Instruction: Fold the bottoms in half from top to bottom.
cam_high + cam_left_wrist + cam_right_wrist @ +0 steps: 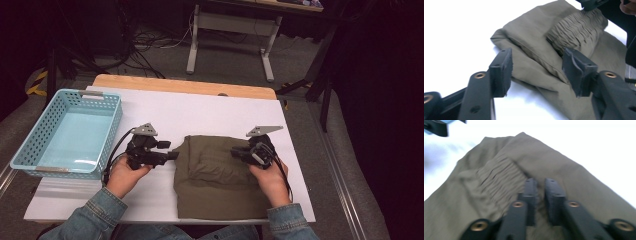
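Olive-green folded garment point(217, 172) with a ribbed elastic band lies on the white table point(200, 112), near its front edge. The left claw point(172, 155) stands half open at the garment's left edge, nothing pinched. The right claw point(235, 151) is closed over the cloth, nothing visibly gripped. A light-blue perforated basket point(30, 137) sits well to the left.

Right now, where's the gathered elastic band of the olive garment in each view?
High view: elastic band at the middle of the olive garment, between the grippers.
Left gripper view: upper right, beyond the jaws.
Right gripper view: centre-left, just left of the jaws.
Shared landmark: white table cover.
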Motion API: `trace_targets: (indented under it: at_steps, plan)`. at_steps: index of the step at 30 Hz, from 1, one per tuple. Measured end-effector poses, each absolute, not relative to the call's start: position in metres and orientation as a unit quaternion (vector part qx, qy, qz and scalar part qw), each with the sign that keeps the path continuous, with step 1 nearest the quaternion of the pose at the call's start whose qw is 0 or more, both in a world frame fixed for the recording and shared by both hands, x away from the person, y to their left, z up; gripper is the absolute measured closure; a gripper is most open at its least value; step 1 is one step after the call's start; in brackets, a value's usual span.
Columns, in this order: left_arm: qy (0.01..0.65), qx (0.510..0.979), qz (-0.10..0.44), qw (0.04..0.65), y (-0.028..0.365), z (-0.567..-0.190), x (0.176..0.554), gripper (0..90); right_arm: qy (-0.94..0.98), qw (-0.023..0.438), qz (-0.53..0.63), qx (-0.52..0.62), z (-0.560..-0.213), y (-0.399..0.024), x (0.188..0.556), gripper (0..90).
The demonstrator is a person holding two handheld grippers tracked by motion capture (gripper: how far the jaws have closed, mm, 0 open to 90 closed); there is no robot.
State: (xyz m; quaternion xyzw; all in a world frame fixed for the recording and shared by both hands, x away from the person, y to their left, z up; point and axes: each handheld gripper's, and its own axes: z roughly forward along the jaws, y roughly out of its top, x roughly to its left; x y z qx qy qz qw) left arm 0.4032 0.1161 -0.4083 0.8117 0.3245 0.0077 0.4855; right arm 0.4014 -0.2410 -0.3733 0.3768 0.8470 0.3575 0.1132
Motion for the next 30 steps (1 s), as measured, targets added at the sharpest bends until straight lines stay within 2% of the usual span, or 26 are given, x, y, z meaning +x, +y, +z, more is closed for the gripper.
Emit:
trace_targets:
  at_steps: [4,7,16,23,30]
  plan:
    - [0.32,0.813,0.004,0.486,0.119,-0.409,0.405,53.0,0.863,0.115,0.32,0.375,-0.372,-0.227,0.421,90.0]
    - [0.321,0.816,0.004,0.482,0.118,-0.41,0.406,53.6,0.877,0.114,0.28,0.374,-0.376,-0.22,0.438,90.0]
    - [0.319,0.818,0.005,0.478,0.118,-0.411,0.406,53.8,0.902,0.049,0.187,0.386,-0.397,-0.217,0.471,90.0]
    - [0.319,0.821,-0.002,0.474,0.117,-0.414,0.407,53.8,0.909,0.017,0.171,0.38,-0.407,-0.217,0.464,90.0]
    - [0.317,0.823,-0.006,0.471,0.115,-0.415,0.407,53.6,0.908,0.013,0.194,0.371,-0.399,-0.224,0.447,90.0]
